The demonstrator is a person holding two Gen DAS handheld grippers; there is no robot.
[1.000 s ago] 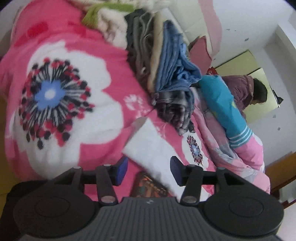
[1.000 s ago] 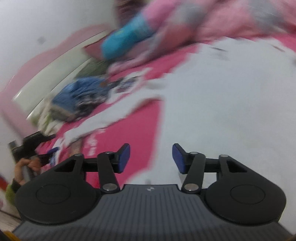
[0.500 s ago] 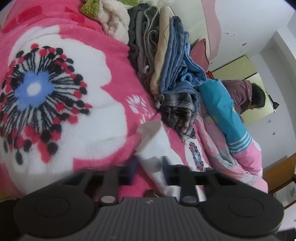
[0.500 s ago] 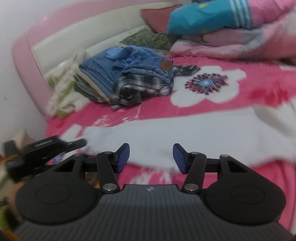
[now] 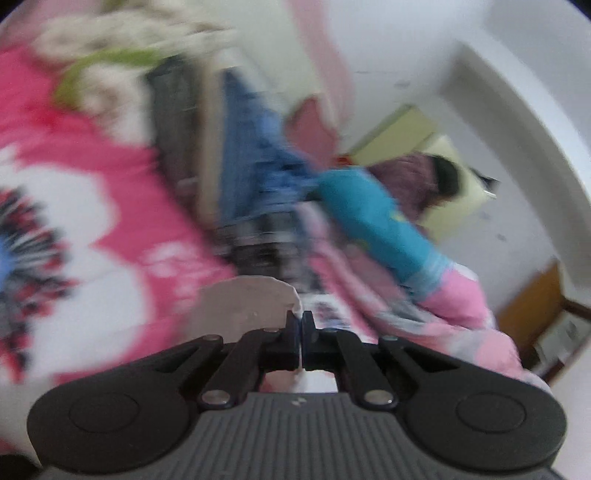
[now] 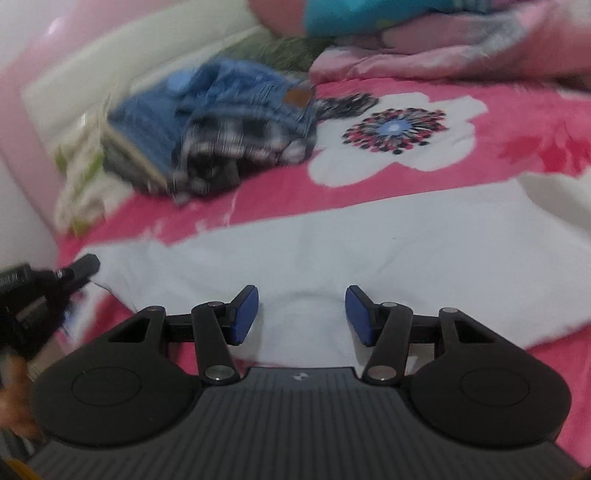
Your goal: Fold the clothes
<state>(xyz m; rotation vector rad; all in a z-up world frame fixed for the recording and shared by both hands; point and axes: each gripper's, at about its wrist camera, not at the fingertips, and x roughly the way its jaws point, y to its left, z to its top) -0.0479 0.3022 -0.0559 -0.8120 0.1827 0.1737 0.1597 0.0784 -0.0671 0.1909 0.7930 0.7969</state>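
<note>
The white garment (image 5: 251, 306) shows in the left wrist view as one raised flap, lifted off the pink blanket (image 5: 155, 192) just ahead of the left gripper (image 5: 300, 325). The gripper's two fingers (image 5: 291, 332) are pressed together, pinching an edge of that cloth; a thin strip of white runs down between them. The picture is smeared by motion. Behind lies one pile of clothes (image 5: 236, 155), with blue, grey, plaid and a green-and-cream piece in it; I cannot count the pieces. Right of it is one teal pillow (image 5: 373, 221) on pink bedding, and beyond that one person (image 5: 417, 181) by a yellow door. One large flower print (image 5: 37, 243) shows on the blanket at the left.

In the right wrist view the garment (image 6: 332, 254) is one piece, spread flat on the blanket (image 6: 535, 122). Its long axis runs across the picture from left to right, one narrow end toward the left gripper (image 6: 86, 264) at the left edge, the wide part toward the right. The right gripper (image 6: 301, 314) hangs over the near edge of the cloth with its two blue fingers (image 6: 245, 314) spread apart; whether they touch the cloth I cannot tell. One flower print (image 6: 395, 129) lies past the garment. The clothes pile (image 6: 221, 125) sits at the headboard (image 6: 92, 81), well apart from the garment, and the pillow (image 6: 369, 14) is at the top.
</note>
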